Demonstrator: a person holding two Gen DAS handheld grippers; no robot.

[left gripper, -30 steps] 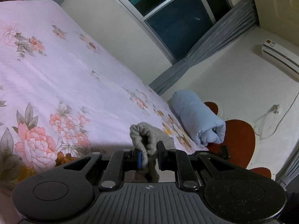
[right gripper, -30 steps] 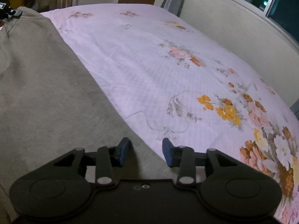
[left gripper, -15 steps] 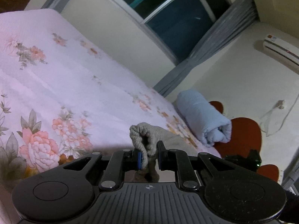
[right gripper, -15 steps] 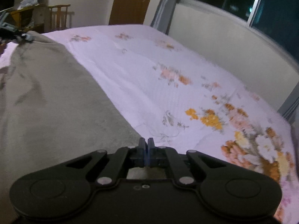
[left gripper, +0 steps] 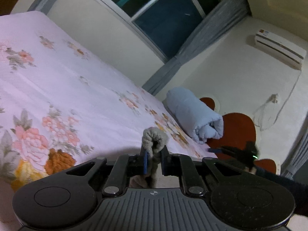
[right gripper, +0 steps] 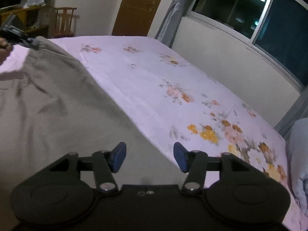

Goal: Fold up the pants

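**Bedroom at night: pants half held, right jaws empty**

Floral bedsheet point(right gripper: 154, 80) fills both views, and the grey pants point(right gripper: 48, 115) lie across its left part in the right wrist view, running from 6 o'clock under your right gripper point(right gripper: 150, 156) up to 10 o'clock.

Start nearest. Your right gripper has just been opening, and its 2 blue pads point(right gripper: 119, 156) stand apart with nothing pinched between them; the pants' long edge passes under the gap, so the cloth sits just below and slightly left of the fingers. In the left wrist view, your left gripper point(left gripper: 154, 158) is clamped on a bunched fold of the grey pants point(left gripper: 154, 138), which pokes up past the pads at 12 o'clock.

Further out, at 10 o'clock in the right view, that same left gripper point(right gripper: 19, 36) shows as a dark shape holding the far corner, with cloth drawn into creases toward it. The long axis of the garment therefore runs between your 2 hands, from 6 to 10 o'clock.

Your right hand is the nearer one to the free end. By my reading, the next move turns on lowering those open fingers onto the edge directly beneath them, at about 7 o'clock from the gap.

Beyond the bed, a rolled pale-blue quilt point(left gripper: 194, 119) rests at the headboard side, and a dark window point(right gripper: 250, 13) closes the background.
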